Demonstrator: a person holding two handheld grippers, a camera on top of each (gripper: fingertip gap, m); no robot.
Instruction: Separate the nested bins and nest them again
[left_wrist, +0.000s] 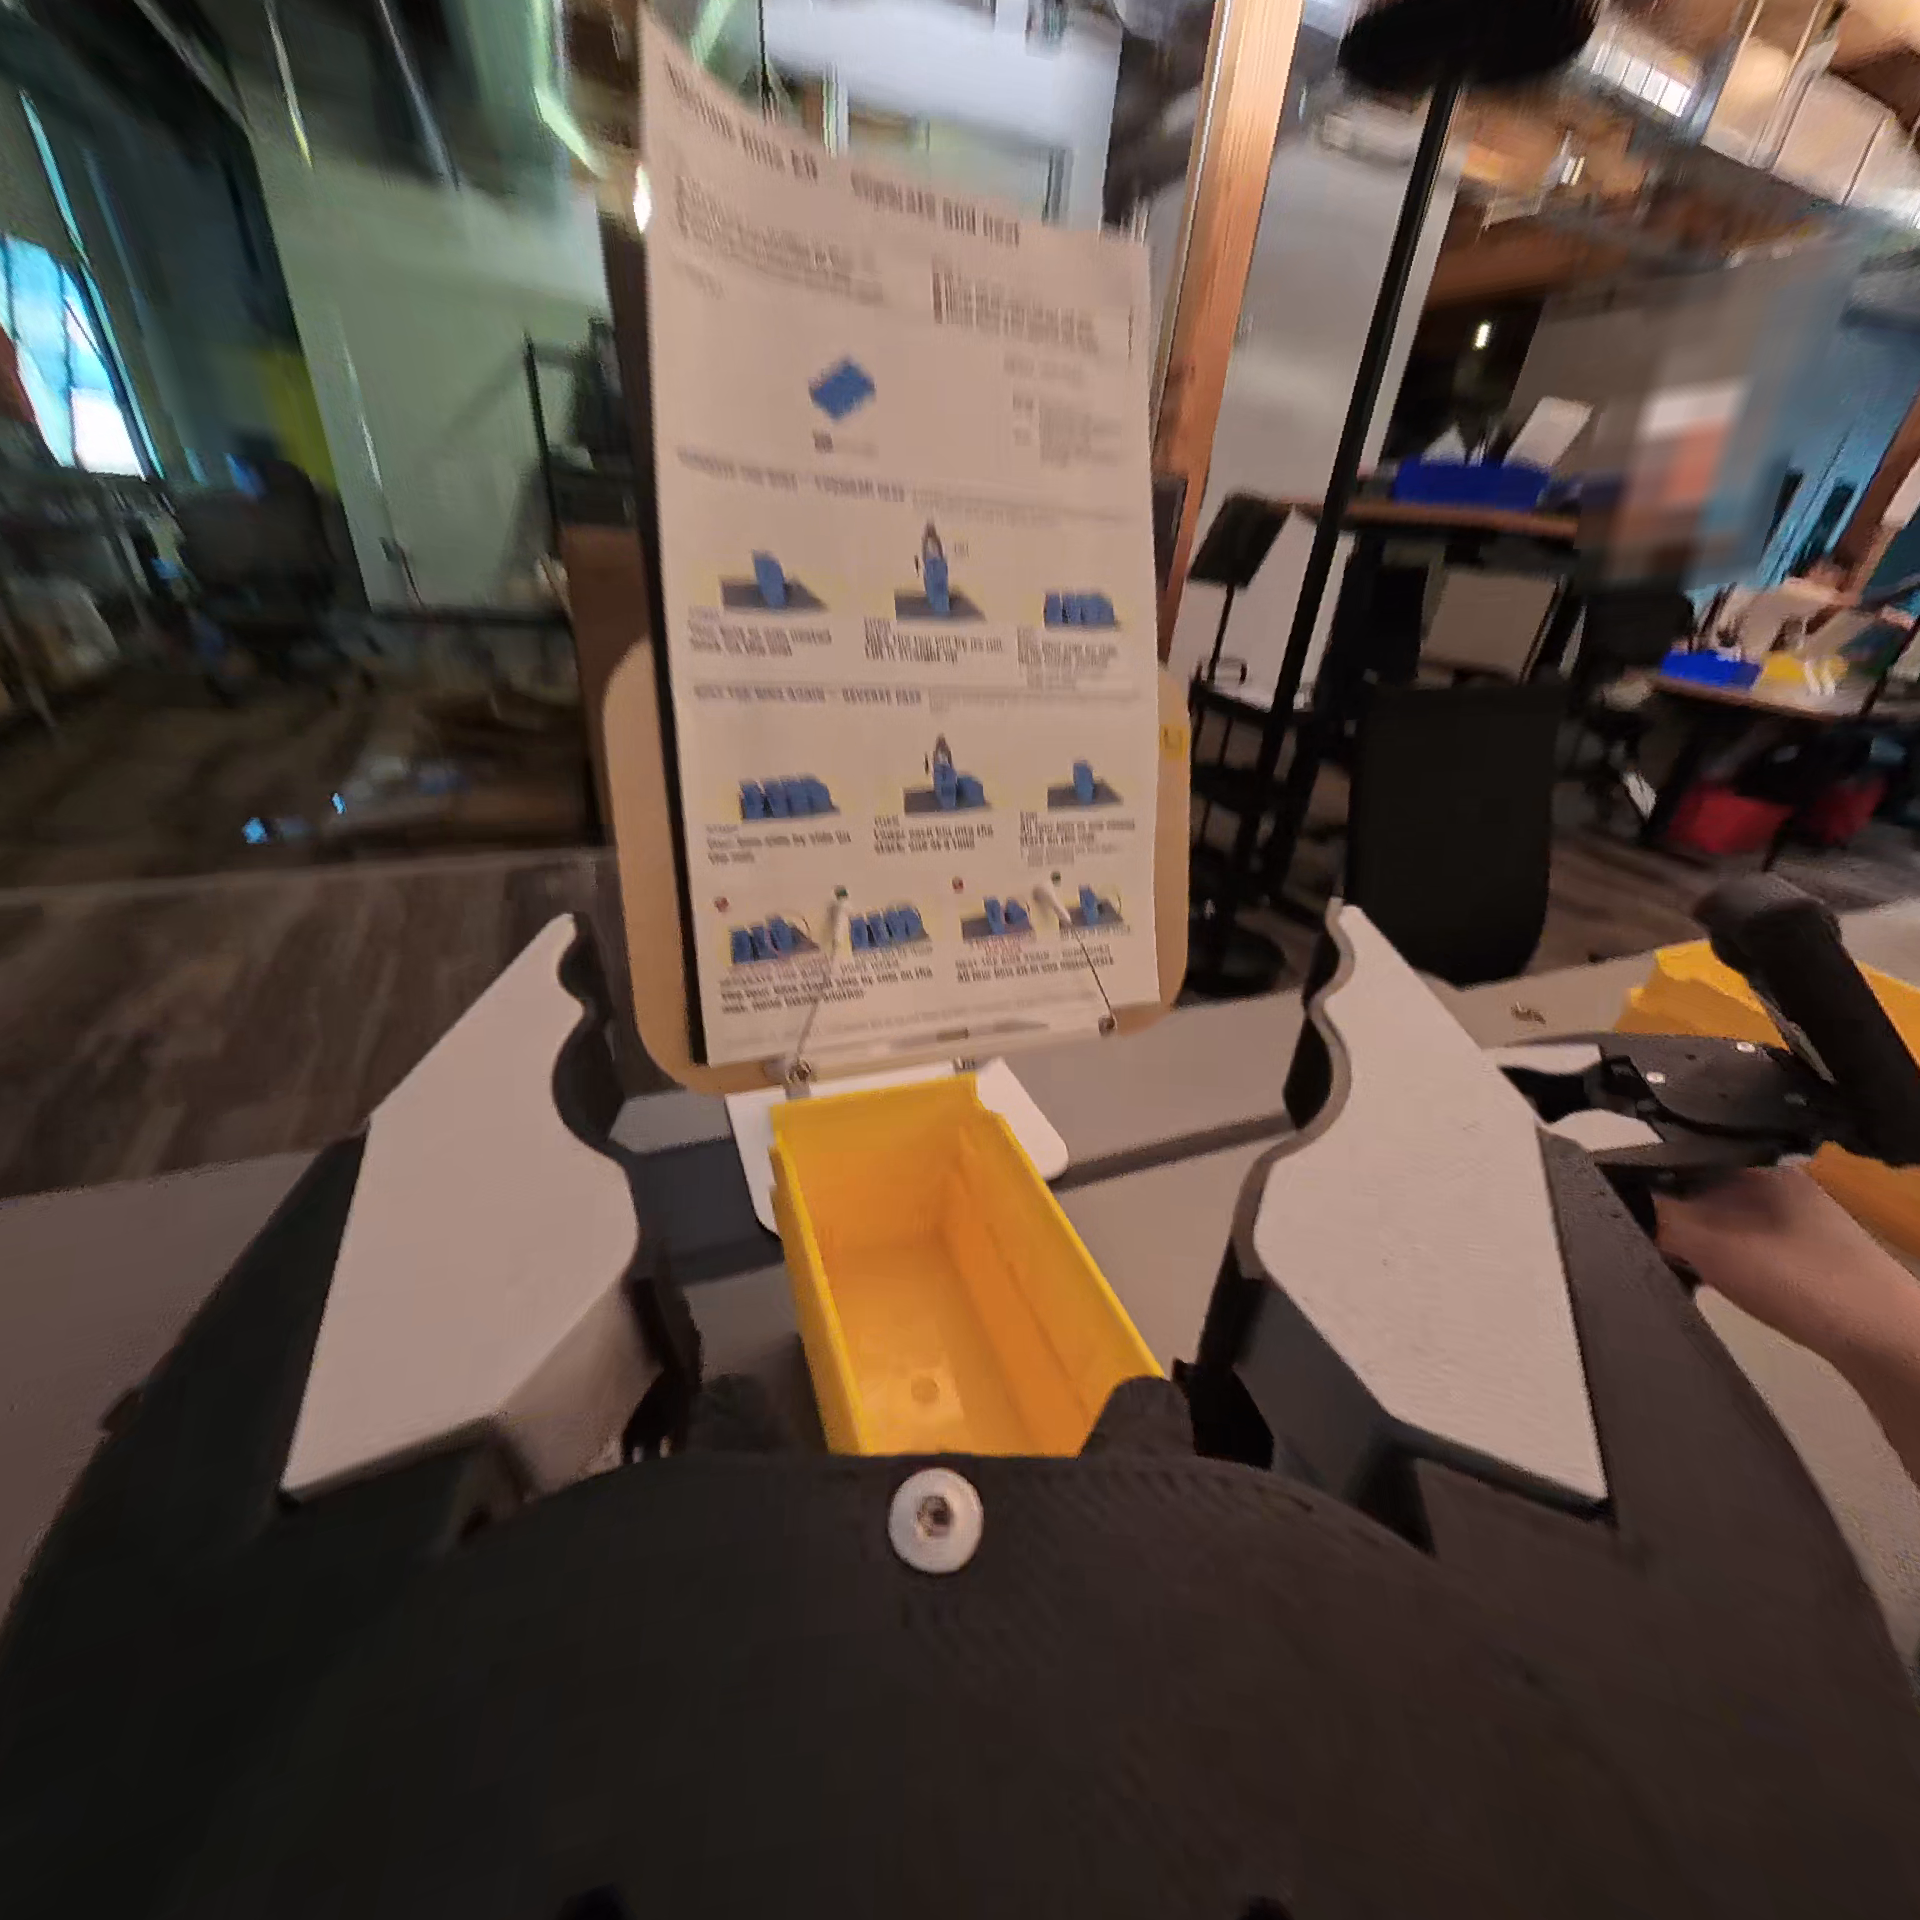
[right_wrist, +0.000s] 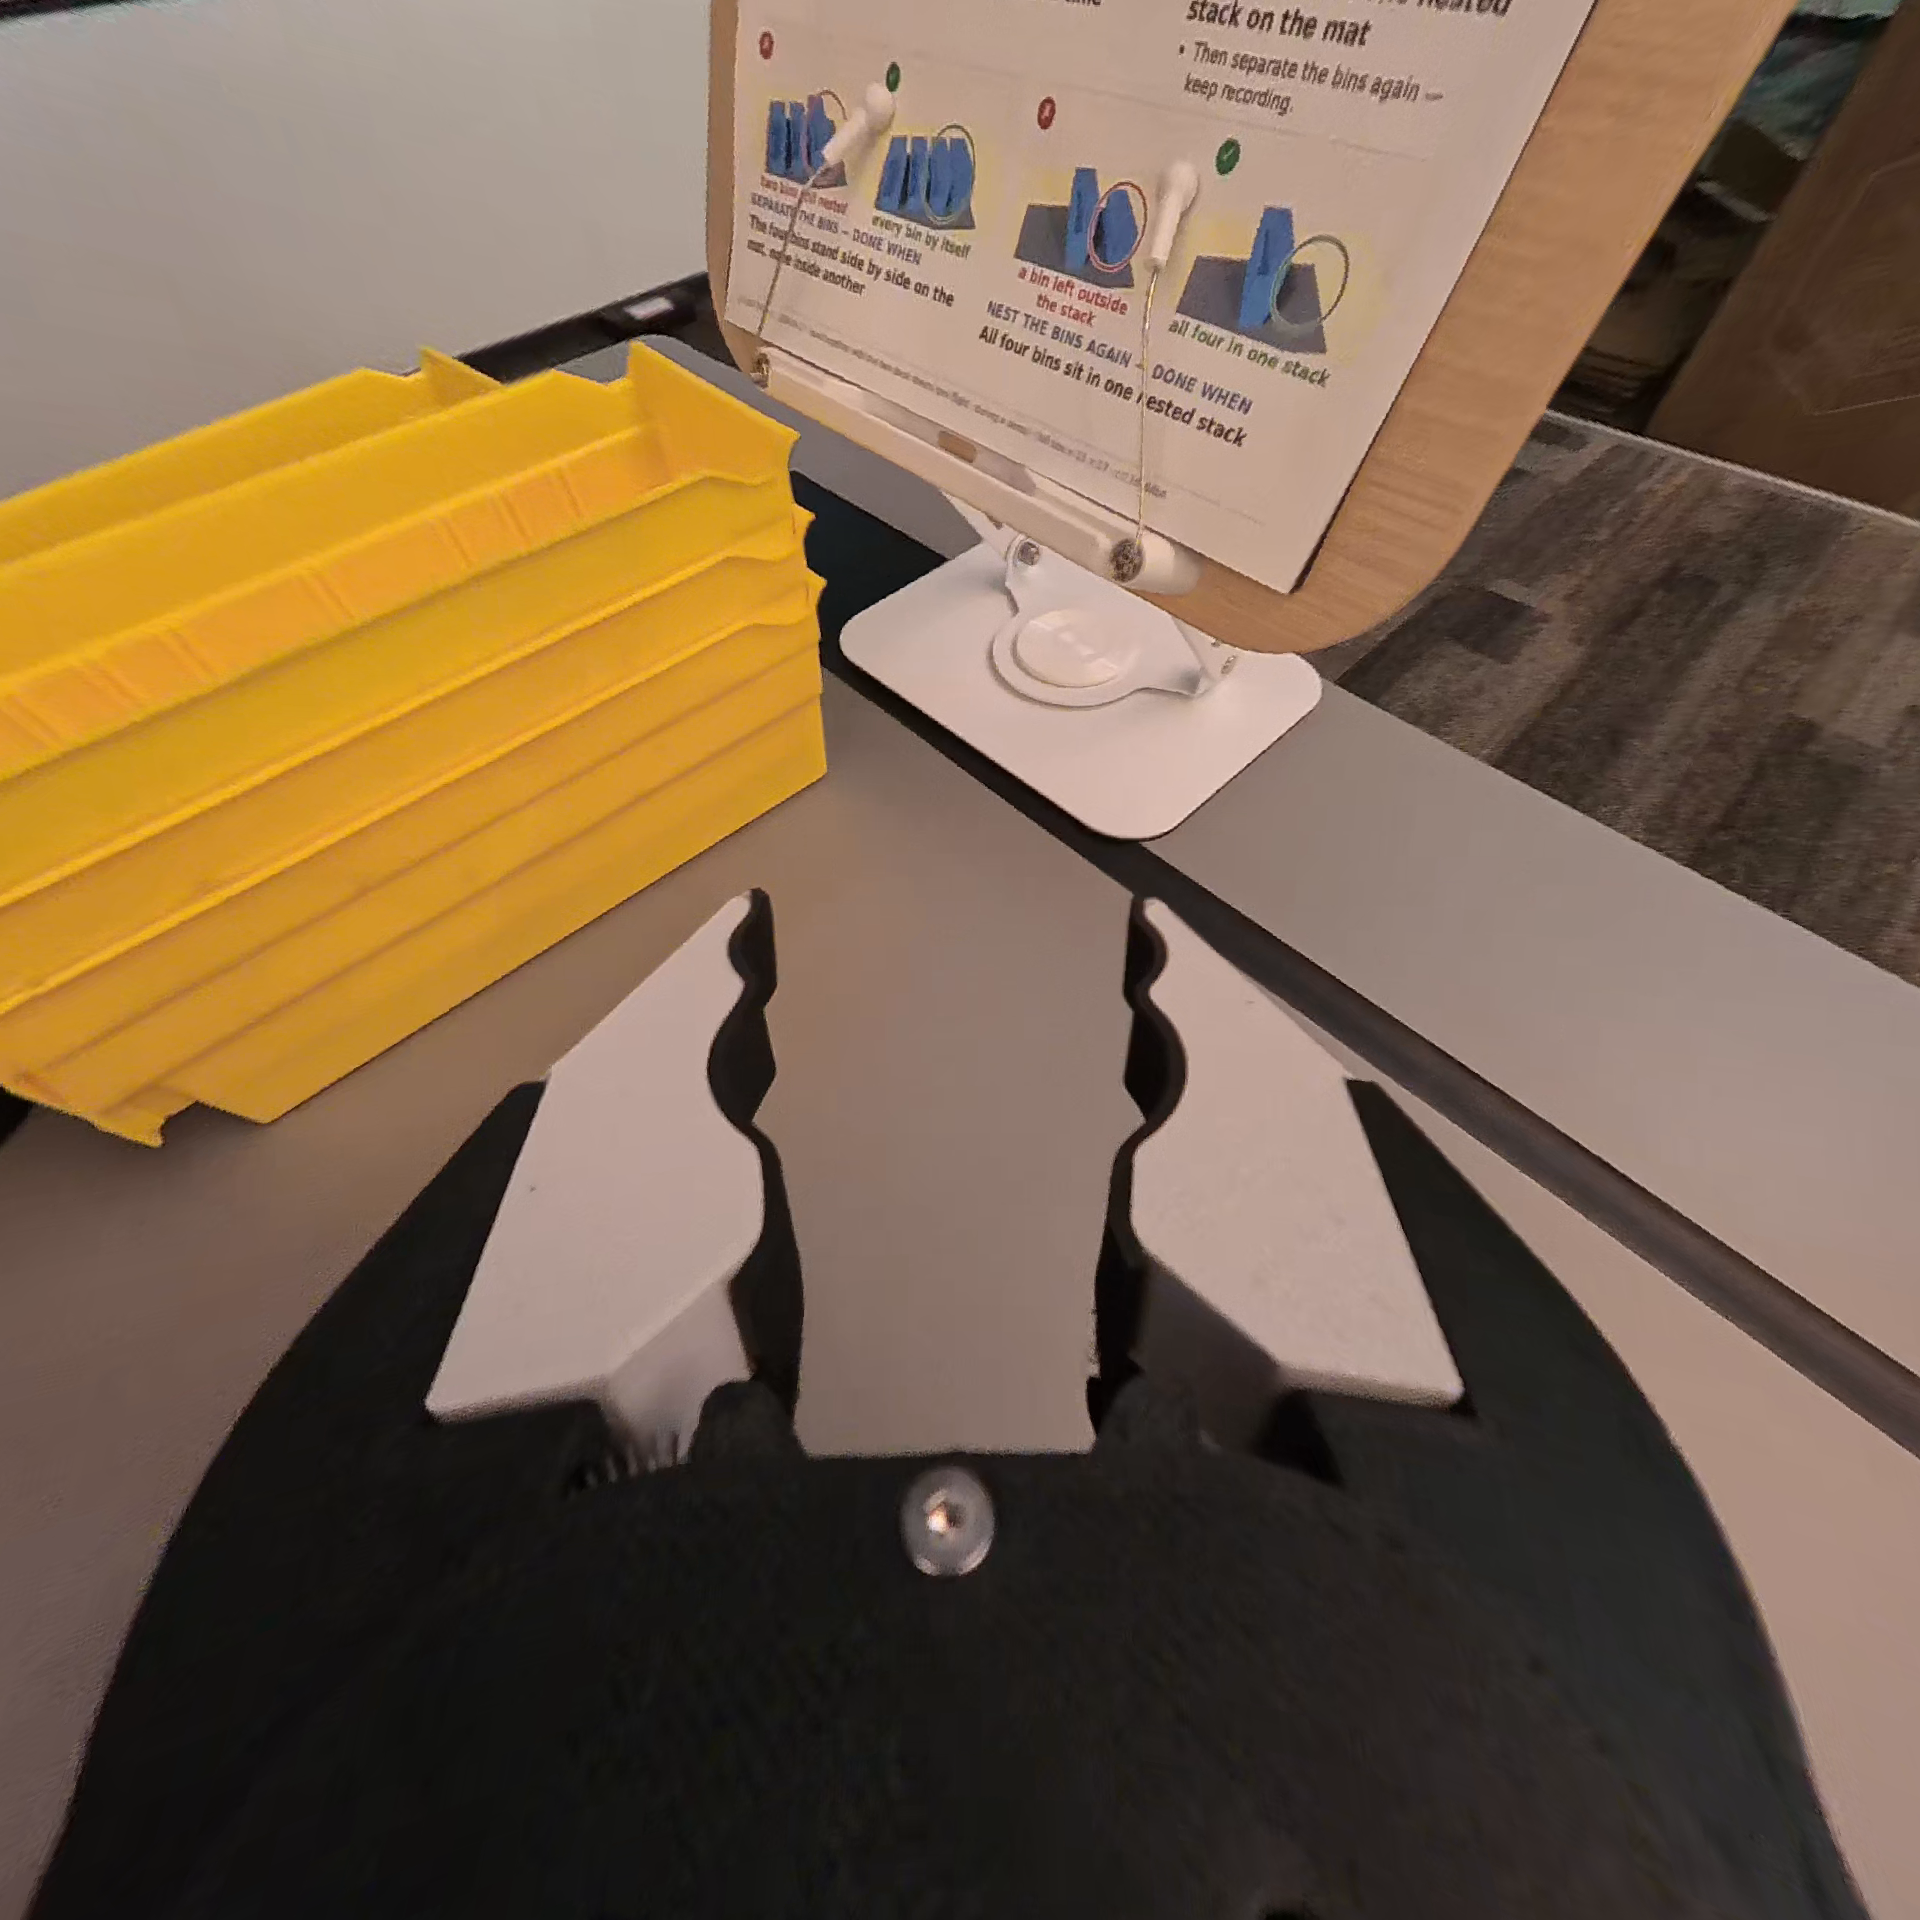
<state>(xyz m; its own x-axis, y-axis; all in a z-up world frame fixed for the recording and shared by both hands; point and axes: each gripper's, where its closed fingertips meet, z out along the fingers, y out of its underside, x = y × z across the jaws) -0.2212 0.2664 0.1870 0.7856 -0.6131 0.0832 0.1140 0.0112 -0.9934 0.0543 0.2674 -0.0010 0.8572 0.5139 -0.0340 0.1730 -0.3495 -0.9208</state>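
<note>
The left gripper (left_wrist: 951, 940) has its fingers spread wide around a single yellow bin (left_wrist: 940, 1262), clear gaps each side. The right gripper (right_wrist: 945, 909) is spread, bare, over the grey surface (right_wrist: 935, 1039); the nested yellow stack (right_wrist: 395, 675) stands to its left, beside a printed instruction sheet (right_wrist: 1091, 260) on a stand.

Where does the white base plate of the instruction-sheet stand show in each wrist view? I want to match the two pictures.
Left wrist view: white base plate at centre, mostly hidden behind the far end of the single yellow bin between the open left gripper fingers.
Right wrist view: base plate upper centre, in full, right of the nested yellow stack.
Shared landmark: the instruction sheet on its wooden board.
</note>
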